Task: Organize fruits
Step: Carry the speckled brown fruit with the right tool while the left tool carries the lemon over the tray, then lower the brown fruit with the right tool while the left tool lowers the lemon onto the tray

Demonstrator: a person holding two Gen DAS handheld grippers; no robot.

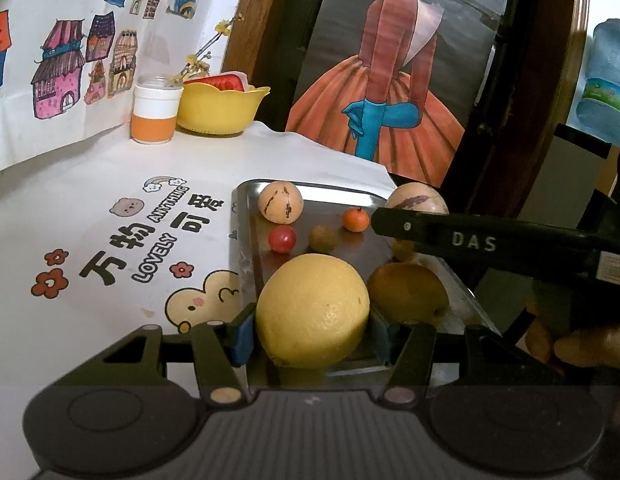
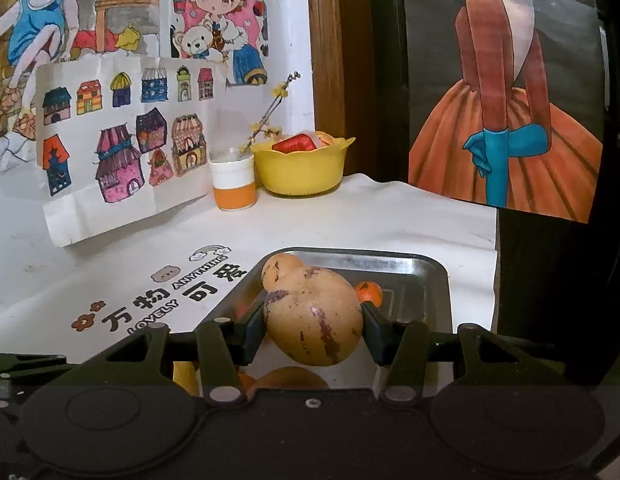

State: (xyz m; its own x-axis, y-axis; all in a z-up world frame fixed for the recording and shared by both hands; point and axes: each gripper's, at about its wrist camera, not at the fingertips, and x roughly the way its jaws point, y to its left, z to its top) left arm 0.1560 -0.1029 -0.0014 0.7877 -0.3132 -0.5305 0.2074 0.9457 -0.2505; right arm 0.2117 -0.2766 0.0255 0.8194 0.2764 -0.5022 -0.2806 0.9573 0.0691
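left gripper (image 1: 312,330) fingers pinching a big yellow citrus (image 1: 312,310) over the metal tray (image 1: 246,248), right gripper (image 2: 313,328) fingers clamped on a tan purple-streaked melon (image 2: 313,322), smaller fruits in tray, on the table (image 1: 110,168)

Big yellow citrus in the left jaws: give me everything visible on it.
The large round yellow citrus fruit has dull, finely pitted rind with a few small dark specks and a slight nub at its lower left. The left gripper is shut on it, a blue-padded jaw pressing each side. It sits at the near end of the shiny metal tray; whether it rests on the tray or is lifted cannot be told. A brownish-yellow pear-like fruit lies just right of it.
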